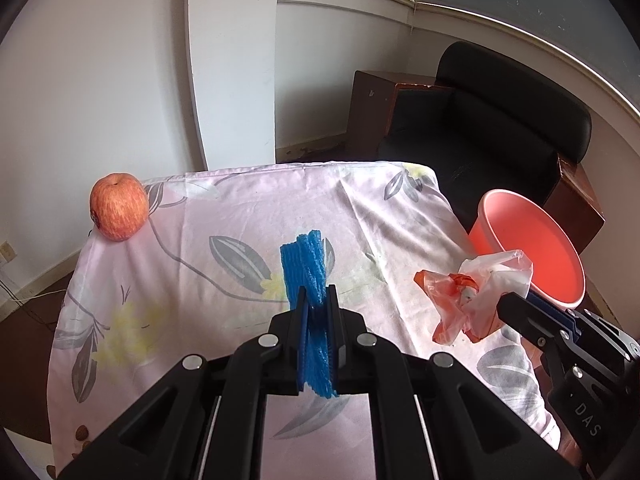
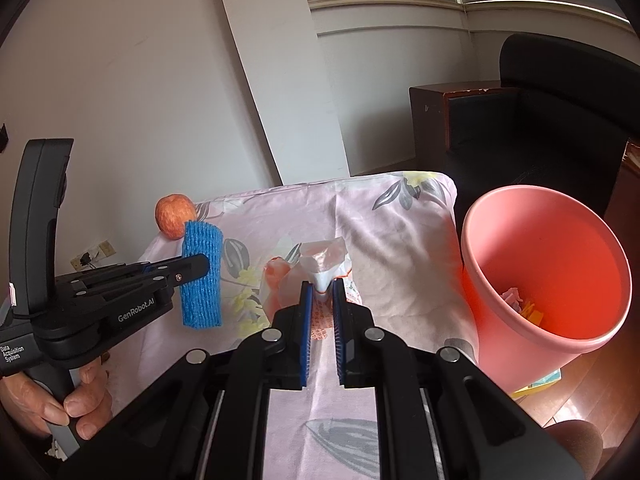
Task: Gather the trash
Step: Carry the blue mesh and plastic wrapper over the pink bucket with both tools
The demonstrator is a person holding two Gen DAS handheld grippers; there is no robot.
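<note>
A blue foam fruit net [image 1: 306,268] stands upright above the flowered tablecloth [image 1: 240,216], with my left gripper [image 1: 317,292] shut on its lower half. From the right wrist view the same net [image 2: 202,280] hangs from the left gripper [image 2: 204,264] at the left. My right gripper [image 2: 322,284] is shut on a crumpled white and orange plastic bag [image 2: 320,260] over the cloth. That bag [image 1: 480,284] and the right gripper [image 1: 502,304] show at the right of the left wrist view. A pink bin [image 2: 548,280] stands beside the table's right edge, with paper scraps [image 2: 520,304] at its bottom.
A red apple [image 1: 118,206] sits at the table's far left corner. A black armchair [image 1: 500,120] with wooden sides stands behind the bin. A hand [image 2: 60,400] grips the left gripper's handle. White walls lie beyond the table's far edge.
</note>
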